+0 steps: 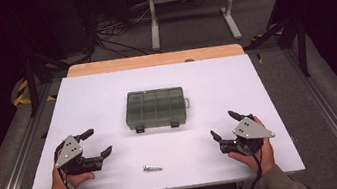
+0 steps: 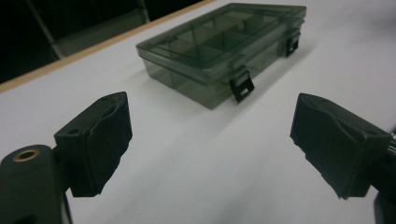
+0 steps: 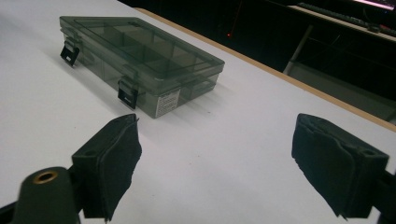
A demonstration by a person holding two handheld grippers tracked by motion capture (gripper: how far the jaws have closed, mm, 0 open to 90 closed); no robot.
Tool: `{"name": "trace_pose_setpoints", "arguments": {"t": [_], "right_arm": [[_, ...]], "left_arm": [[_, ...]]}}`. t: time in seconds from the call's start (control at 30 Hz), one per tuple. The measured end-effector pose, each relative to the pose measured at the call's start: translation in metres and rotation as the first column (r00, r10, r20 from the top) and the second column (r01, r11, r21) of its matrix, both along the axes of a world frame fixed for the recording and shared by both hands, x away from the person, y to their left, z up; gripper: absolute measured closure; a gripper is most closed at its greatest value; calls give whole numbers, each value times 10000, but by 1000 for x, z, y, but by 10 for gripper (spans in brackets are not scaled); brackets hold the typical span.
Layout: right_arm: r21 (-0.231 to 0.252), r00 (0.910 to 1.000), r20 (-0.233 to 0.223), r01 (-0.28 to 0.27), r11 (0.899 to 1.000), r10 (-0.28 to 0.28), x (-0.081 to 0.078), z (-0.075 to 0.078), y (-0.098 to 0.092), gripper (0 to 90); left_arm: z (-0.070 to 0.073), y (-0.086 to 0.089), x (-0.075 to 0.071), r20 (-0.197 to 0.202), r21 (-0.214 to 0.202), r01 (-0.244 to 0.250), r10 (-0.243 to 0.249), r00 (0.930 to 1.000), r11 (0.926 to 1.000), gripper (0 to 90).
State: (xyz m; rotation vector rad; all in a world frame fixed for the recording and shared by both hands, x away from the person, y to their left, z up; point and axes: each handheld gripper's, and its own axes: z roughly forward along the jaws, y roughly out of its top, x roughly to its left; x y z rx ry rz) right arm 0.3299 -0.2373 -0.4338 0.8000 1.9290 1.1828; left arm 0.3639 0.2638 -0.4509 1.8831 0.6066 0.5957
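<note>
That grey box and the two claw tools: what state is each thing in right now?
Compartment box: lid closed, both front latches down, flat on the table.
Small metal piece: lying loose near the table's front edge, untouched.
Left gripper: jaws open, empty.
Right gripper: jaws open, empty.

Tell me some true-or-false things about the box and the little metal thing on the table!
1. The compartment box has its lid shut. True.
2. The left gripper is clamped on the box. False: its jaws stand open with nothing between them, apart from the box.
3. A small metal part lies on the white table between the two grippers. True.
4. The metal part is inside the box. False: it lies on the table, nearer the person than the box.
5. The right gripper is open and holds nothing. True.
6. The box has one latch on its front. False: there are two black latches.
</note>
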Motion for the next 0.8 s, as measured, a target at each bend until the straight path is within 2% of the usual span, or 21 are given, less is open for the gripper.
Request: {"name": "trace_pose_setpoints", "arguments": {"t": [0.07,0.13,0.27,0.3,0.37,0.57,0.8], "right_arm": [[-65,9998,-179,-32,10000,31,2,-2,1,156],[-125,9996,-283,-30,9999,27,3,-3,2,157],[-190,9959,-870,-258,9995,240,14,-6,8,181],[-192,9952,-943,-281,9994,262,17,-7,9,191],[-112,9934,-1120,-277,9996,263,23,-7,13,210],[-137,9862,-1563,-575,9983,547,43,-6,35,247],[-215,9772,-2003,-759,9969,701,65,-11,56,259]], "left_arm": [[-2,-4,2,-367,231,329,-320,9988,9992,143],[-2,-7,4,-319,354,406,-395,9987,9985,144],[-4,-15,11,-293,620,430,-413,9987,9971,172],[-4,-17,15,-385,666,493,-468,9982,9966,189],[-5,-23,24,-843,608,686,-633,9944,9958,197],[-7,-46,46,-1392,961,1062,-923,9859,9897,226],[-8,-61,65,-1560,1278,1209,-1004,9826,9844,238]]}}
